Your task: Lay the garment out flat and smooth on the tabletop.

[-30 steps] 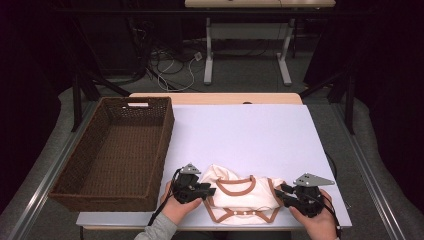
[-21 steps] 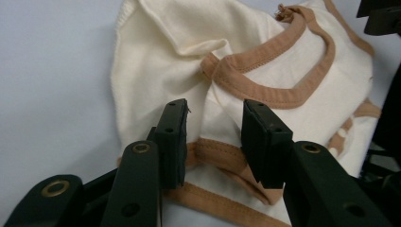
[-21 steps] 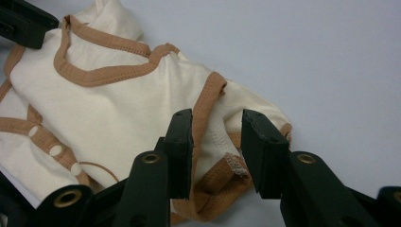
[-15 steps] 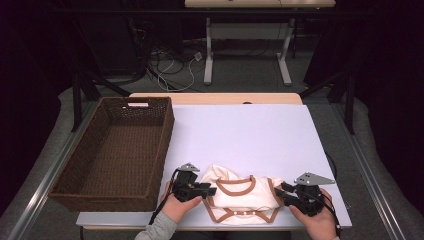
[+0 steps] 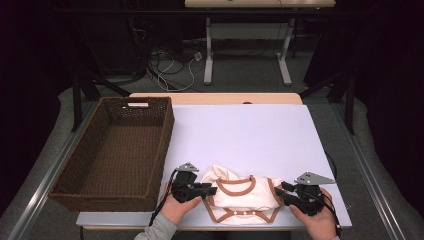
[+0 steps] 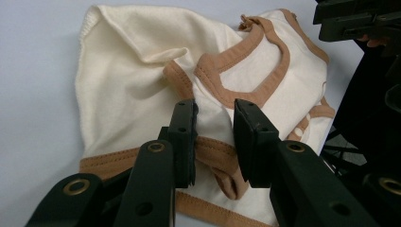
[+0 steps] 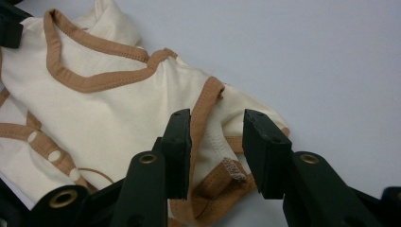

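The left gripper (image 6: pixel 215 142) straddles a fold of the cream bodysuit (image 6: pixel 142 80); its jaws have just been closing, pads still clear.

High view: fixed cam above the person's side, facing fwd & down over the whole surface (image 5: pixel 260 130) and the floor beyond. Left tool (image 6: pixel 215 137) view: cam rides the tool, very close, looks along the jaws. Right tool (image 7: pixel 217 151) view: same, close-up from the opposite side. All 3 share the cream bodysuit (image 5: pixel 242 197) at the near edge.
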